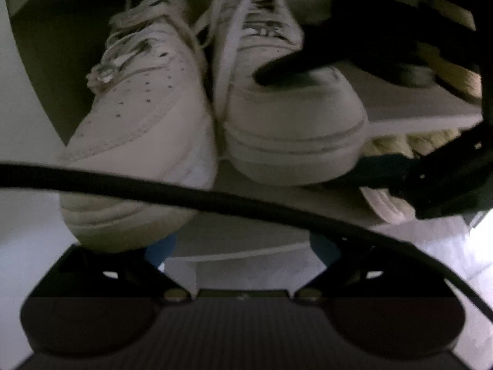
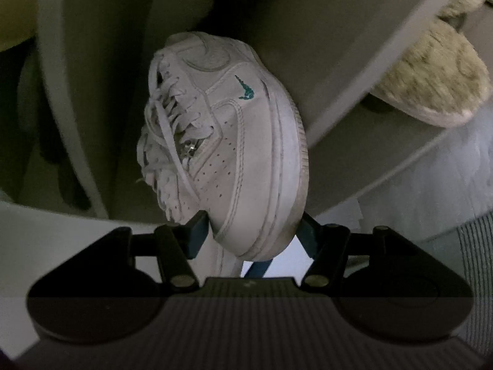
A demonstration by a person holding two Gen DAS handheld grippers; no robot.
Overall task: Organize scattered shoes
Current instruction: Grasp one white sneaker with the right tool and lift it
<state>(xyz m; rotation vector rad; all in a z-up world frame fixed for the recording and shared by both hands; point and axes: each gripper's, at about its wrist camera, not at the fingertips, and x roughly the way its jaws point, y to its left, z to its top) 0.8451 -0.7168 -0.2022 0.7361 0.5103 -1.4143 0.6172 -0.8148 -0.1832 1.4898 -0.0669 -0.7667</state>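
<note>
While right gripper clamps one sneaker, left gripper gapes empty; two sneakers shelved.

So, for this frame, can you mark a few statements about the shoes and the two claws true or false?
1. Two white sneakers lie side by side, toes toward the left wrist camera. True.
2. The right claw is empty. False: it is closed on the toe of a white sneaker.
3. That gripped sneaker bears a teal logo on its side. True.
4. The slippers nearby are shiny black leather. False: they are pale and fuzzy.
5. The left claw grips a sneaker. False: its jaws stand open with nothing held between them.
</note>
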